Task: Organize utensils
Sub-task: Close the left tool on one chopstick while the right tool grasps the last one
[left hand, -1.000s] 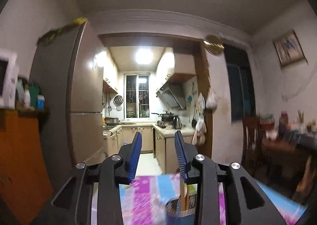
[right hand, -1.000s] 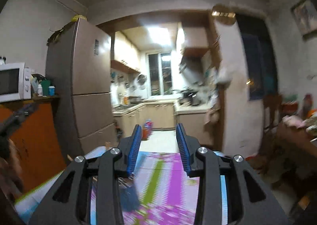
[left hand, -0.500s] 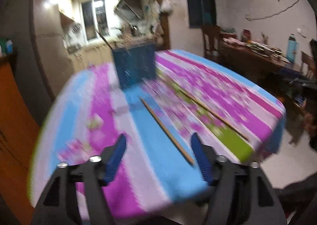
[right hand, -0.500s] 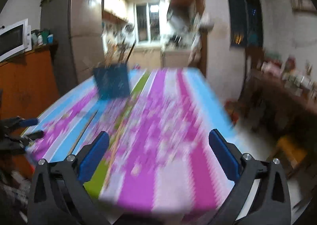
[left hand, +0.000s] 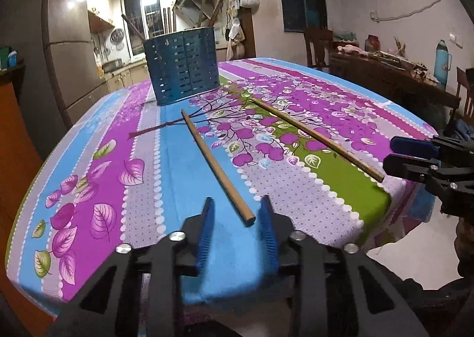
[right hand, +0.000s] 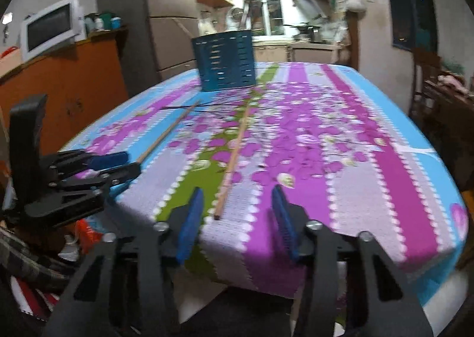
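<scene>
Two wooden chopsticks lie on the flowered tablecloth [left hand: 183,177]. A blue slotted utensil holder [left hand: 183,67] stands behind them with several sticks in it. My left gripper [left hand: 237,206] is low at the table's near edge. The near end of the left chopstick [left hand: 213,165] lies between its closing jaws, and the pads do not touch it. My right gripper [right hand: 237,193] is also closing. The near end of the right chopstick [right hand: 235,153] sits between its jaws, untouched. Each gripper shows in the other's view: right gripper [left hand: 389,154], left gripper [right hand: 133,162].
The table's near edge [right hand: 296,274] drops off just under both grippers. An orange cabinet [right hand: 74,79] with a microwave [right hand: 50,25] stands left, beside a fridge [right hand: 166,25]. A wooden side table [left hand: 385,76] and chair [left hand: 317,43] stand right.
Both grippers have tipped down from facing the kitchen and dropped to the table's near edge. Their jaws widened on the way and have narrowed around the chopstick ends.
</scene>
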Tool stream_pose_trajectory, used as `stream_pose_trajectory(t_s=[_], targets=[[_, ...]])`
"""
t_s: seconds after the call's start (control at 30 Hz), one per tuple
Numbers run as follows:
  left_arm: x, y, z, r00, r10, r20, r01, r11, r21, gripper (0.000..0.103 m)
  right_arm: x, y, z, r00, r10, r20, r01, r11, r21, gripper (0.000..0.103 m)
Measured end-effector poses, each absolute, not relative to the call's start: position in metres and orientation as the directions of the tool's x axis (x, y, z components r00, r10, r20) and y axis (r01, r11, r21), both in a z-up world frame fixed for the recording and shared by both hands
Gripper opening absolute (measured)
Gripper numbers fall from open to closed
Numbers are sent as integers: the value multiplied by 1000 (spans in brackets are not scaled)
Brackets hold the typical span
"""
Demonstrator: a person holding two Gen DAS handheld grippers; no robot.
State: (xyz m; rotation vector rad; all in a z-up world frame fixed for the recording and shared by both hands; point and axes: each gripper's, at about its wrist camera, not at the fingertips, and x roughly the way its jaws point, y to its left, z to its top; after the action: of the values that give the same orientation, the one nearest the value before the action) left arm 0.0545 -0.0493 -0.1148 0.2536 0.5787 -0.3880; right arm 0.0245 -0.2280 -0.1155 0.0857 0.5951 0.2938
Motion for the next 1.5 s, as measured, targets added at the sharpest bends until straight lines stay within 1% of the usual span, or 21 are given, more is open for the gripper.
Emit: stream_pose_trajectory(t_s=[0.03,0.07,0.13,0.2,0.27,0.3,0.4,0.53,0.67,0.73,0.83,0.97,1.1,1.3,1.5], targets=[[54,-50,-116,781,-267,-565,410,901,140,17,28,-226,-116,781,309,-543,-261,951,166,40],[53,-50,-117,785,-264,-560,405,903,142,14,31,-223,-119,774,313,-550,-272,949,157,38],[52,-50,-118,794,-265,-547,402,904,144,14,32,-220,-122,767,316,-558,-285,947,145,36],[50,-52,-119,804,-257,-537,400,901,168,14,34,-219,-123,773,304,-558,-285,951,123,25],[47,-54,-120,816,-246,-523,391,901,187,14,33,-220,-124,780,284,-558,-282,955,93,18],[46,-54,-121,819,-244,-519,387,903,187,14,32,-220,-124,784,278,-556,-283,956,79,17],[45,-54,-121,826,-240,-510,374,910,179,14,27,-220,-126,789,279,-547,-289,955,69,17],[43,-56,-123,840,-225,-493,365,908,206,15,22,-215,-128,802,277,-529,-297,954,48,17],[41,-55,-125,848,-230,-478,360,911,201,15,19,-215,-131,818,269,-508,-273,960,69,16],[41,-53,-125,848,-238,-474,359,915,184,15,16,-213,-132,834,249,-493,-250,966,65,13],[40,-52,-126,847,-245,-472,360,917,171,12,13,-211,-133,845,243,-476,-229,969,88,6],[42,-49,-125,846,-242,-476,353,922,159,8,12,-210,-133,854,231,-467,-208,973,101,6],[44,-44,-122,849,-235,-473,339,929,148,8,15,-213,-131,845,249,-473,-208,968,137,5],[40,-35,-108,875,-222,-431,311,939,148,8,17,-217,-117,854,260,-450,-216,965,147,5],[36,-21,-86,903,-202,-380,272,952,142,8,18,-216,-94,878,257,-405,-231,966,112,5]])
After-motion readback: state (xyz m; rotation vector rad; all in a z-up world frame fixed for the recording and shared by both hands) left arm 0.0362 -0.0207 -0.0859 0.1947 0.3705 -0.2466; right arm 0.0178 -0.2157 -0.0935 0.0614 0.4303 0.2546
